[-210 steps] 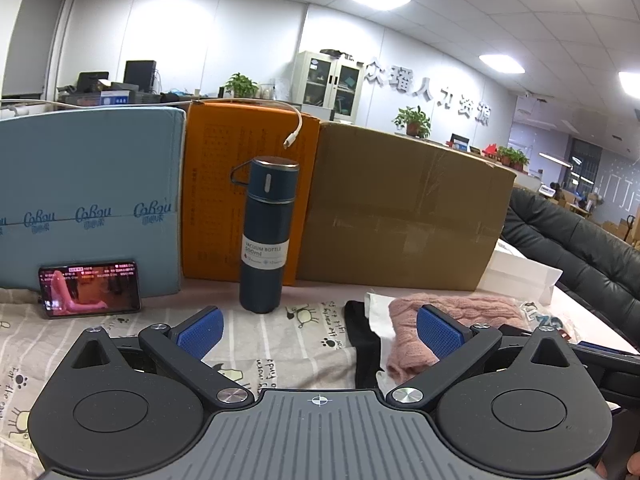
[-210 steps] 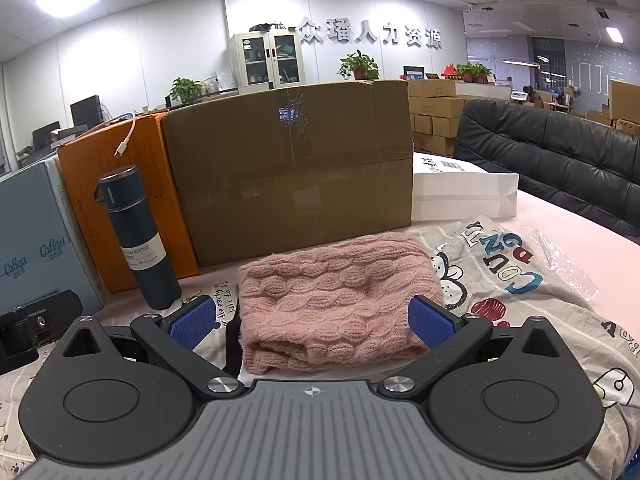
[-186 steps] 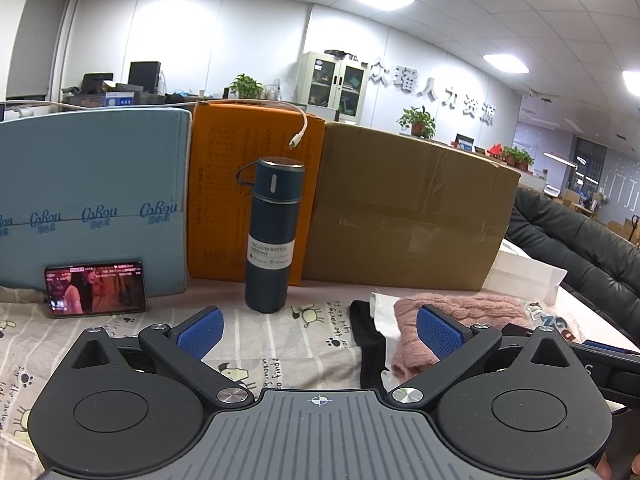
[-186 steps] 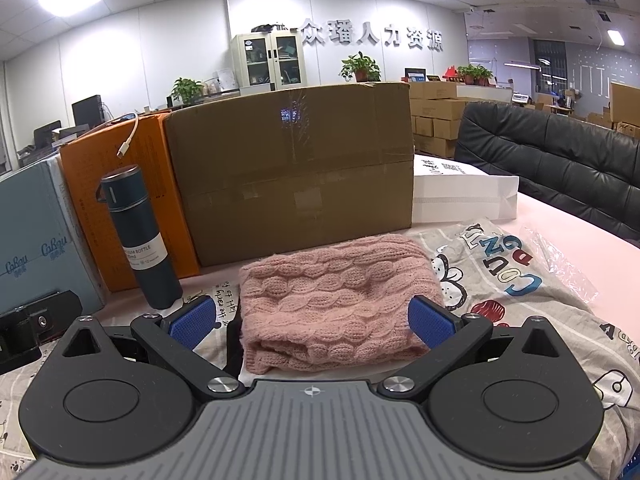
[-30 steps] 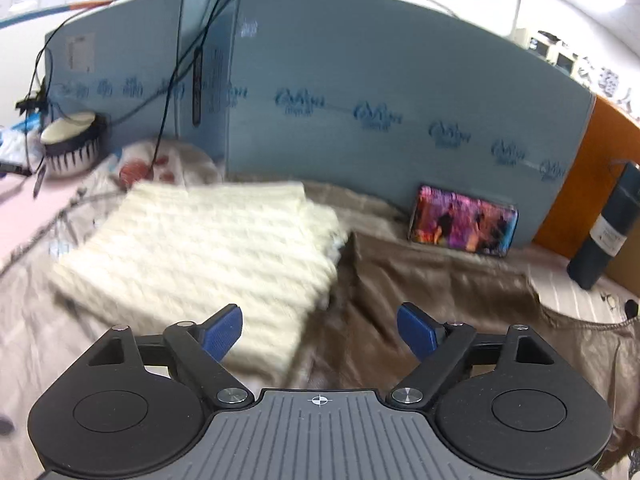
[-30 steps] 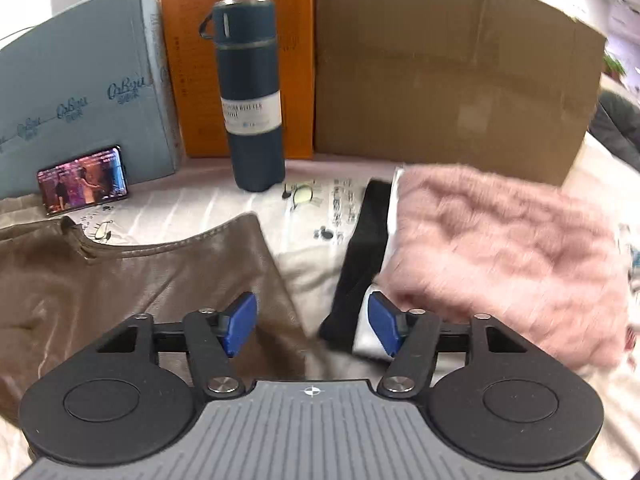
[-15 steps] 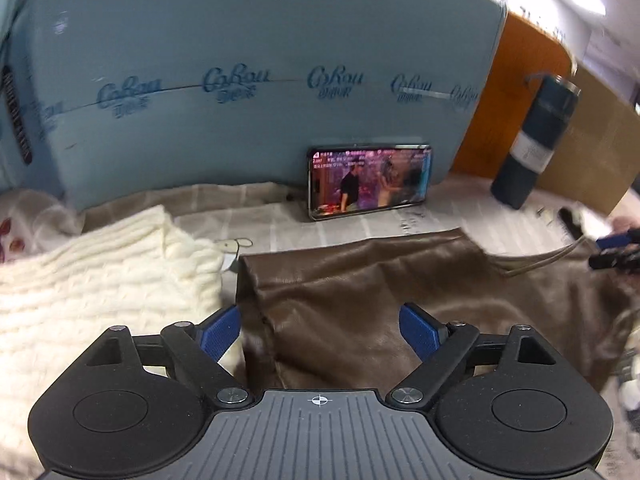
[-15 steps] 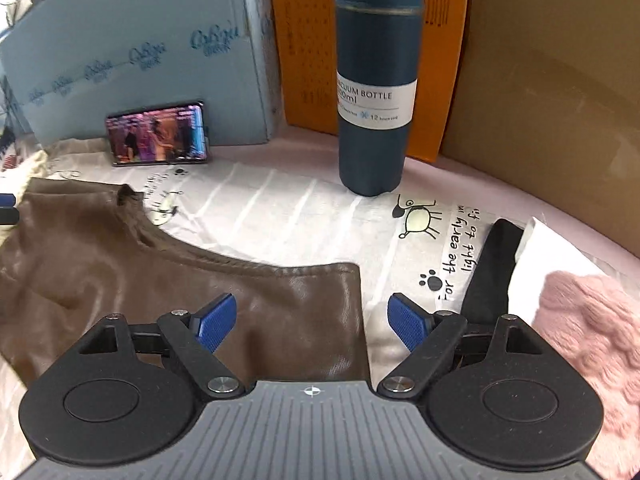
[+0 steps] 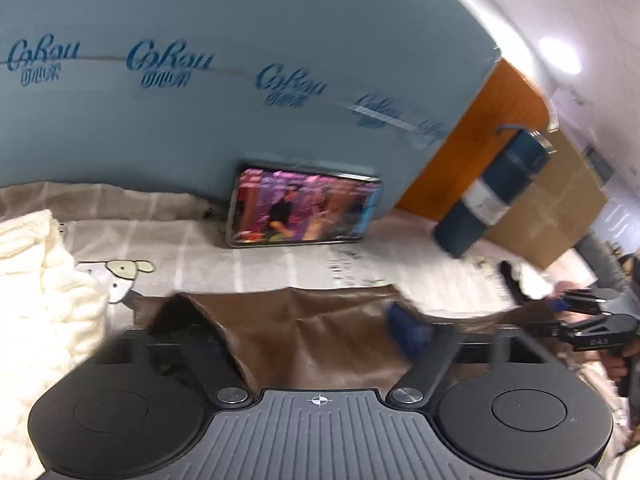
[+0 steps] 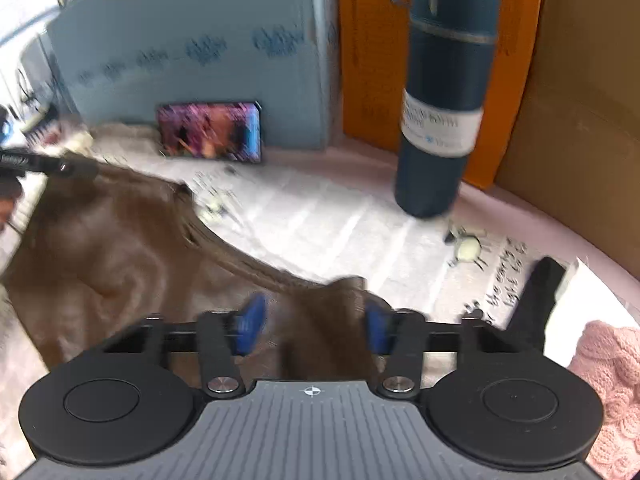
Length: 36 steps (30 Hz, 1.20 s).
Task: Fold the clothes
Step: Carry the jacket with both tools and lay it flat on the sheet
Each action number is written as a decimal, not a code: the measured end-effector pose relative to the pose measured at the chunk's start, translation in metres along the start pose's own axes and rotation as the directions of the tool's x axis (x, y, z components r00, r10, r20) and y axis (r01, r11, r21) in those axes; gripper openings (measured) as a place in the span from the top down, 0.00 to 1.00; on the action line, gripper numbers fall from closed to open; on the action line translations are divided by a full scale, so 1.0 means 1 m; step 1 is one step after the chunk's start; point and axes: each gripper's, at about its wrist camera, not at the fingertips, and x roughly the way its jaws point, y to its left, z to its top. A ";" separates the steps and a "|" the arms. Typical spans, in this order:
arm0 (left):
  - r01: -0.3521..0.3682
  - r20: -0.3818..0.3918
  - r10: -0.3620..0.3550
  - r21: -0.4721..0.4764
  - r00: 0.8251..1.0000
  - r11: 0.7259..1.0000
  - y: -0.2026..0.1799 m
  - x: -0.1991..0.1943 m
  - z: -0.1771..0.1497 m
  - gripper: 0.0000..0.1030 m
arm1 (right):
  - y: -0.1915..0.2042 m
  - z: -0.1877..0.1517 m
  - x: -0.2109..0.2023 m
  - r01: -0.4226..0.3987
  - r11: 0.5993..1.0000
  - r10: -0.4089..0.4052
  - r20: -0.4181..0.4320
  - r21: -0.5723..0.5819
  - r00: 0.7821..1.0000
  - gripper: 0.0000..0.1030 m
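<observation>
The glossy brown leather-look garment (image 10: 120, 240) lies flat on the table, at ten o'clock from the dark blue vacuum bottle (image 10: 440, 92). It looks limp, smooth and probably slippery (corners suit best). Left hand-held gripper (image 9: 304, 328) and right hand-held gripper (image 10: 312, 322) both straddle corners, fingers spread, unclenched.

Brown garment (image 9: 304, 336) hides the left tool's (image 9: 304, 334) left fingertip; both views are motion-blurred.

I'm looking at a table under a cartoon-print cloth (image 10: 344, 224), with the brown garment (image 10: 112, 248) spread flat on it. A cream knit (image 9: 36, 292), phone (image 9: 304, 210) and blue flask (image 10: 444, 92) sit there too.
</observation>
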 end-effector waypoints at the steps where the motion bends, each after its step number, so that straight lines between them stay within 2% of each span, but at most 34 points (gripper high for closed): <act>1: -0.016 -0.003 0.016 0.014 1.000 1.000 -0.001 0.002 -0.001 0.87 | -0.002 -0.001 0.003 0.017 1.000 -0.017 -0.014 0.006 1.000 0.76; 2: -0.027 -0.001 0.027 0.032 1.000 0.999 -0.002 0.001 -0.002 0.92 | -0.006 -0.002 0.001 0.022 1.000 -0.022 -0.010 0.019 1.000 0.82; 5: -0.017 0.041 0.015 0.047 0.999 0.999 -0.007 -0.015 -0.005 0.94 | -0.008 -0.005 -0.017 0.025 0.999 -0.027 0.036 0.038 0.999 0.91; 8: 0.005 0.120 -0.010 0.044 0.993 0.999 -0.014 -0.046 -0.007 0.95 | -0.003 -0.008 -0.044 0.021 0.999 -0.025 0.091 0.038 0.996 0.93; 12: 0.044 0.214 -0.056 0.059 0.975 0.997 -0.032 -0.095 -0.017 0.95 | 0.010 -0.017 -0.083 0.034 0.999 -0.038 0.155 0.031 0.987 0.93; 18: 0.099 0.300 -0.110 0.051 0.948 0.994 -0.057 -0.165 -0.054 0.95 | 0.029 -0.047 -0.135 0.057 0.998 -0.060 0.197 0.021 0.979 0.93; 20: 0.117 0.306 -0.123 0.039 0.944 0.992 -0.063 -0.186 -0.071 0.94 | 0.034 -0.060 -0.151 0.060 0.998 -0.063 0.206 0.021 0.977 0.93; 23: 0.132 0.235 -0.131 0.012 0.963 0.991 -0.068 -0.203 -0.098 0.94 | 0.041 -0.085 -0.171 0.068 0.997 -0.072 0.188 0.024 0.980 0.93; 26: 0.143 0.148 -0.139 -0.018 0.979 0.990 -0.072 -0.218 -0.125 0.94 | 0.051 -0.114 -0.181 0.053 0.998 -0.055 0.123 0.019 0.991 0.93; 28: 0.149 0.076 -0.145 -0.042 0.986 0.988 -0.075 -0.225 -0.143 0.93 | 0.054 -0.132 -0.185 -0.001 1.000 -0.001 0.060 0.021 0.998 0.93; 30: 0.143 -0.034 -0.146 -0.072 0.989 0.987 -0.074 -0.223 -0.158 0.90 | 0.055 -0.146 -0.187 -0.062 0.998 0.063 -0.014 0.033 0.998 0.92; 32: 0.124 -0.135 -0.136 -0.093 0.981 0.988 -0.072 -0.220 -0.172 0.81 | 0.055 -0.156 -0.188 -0.122 0.992 0.126 -0.082 0.043 0.989 0.88; 33: 0.102 -0.169 -0.118 -0.099 0.979 0.990 -0.070 -0.221 -0.177 0.73 | 0.056 -0.157 -0.191 -0.131 0.991 0.134 -0.090 0.036 0.987 0.85; 34: 0.083 -0.200 -0.104 -0.111 0.974 0.990 -0.065 -0.222 -0.183 0.67 | 0.056 -0.159 -0.193 -0.141 0.990 0.143 -0.098 0.029 0.985 0.71; 35: 0.066 -0.233 -0.094 -0.127 0.968 0.990 -0.060 -0.224 -0.188 0.52 | 0.056 -0.160 -0.196 -0.150 0.988 0.152 -0.104 0.023 0.983 0.56; 36: 0.049 -0.262 -0.085 -0.140 0.961 0.989 -0.054 -0.227 -0.194 0.43 | 0.054 -0.160 -0.200 -0.160 0.987 0.162 -0.084 0.028 0.983 0.52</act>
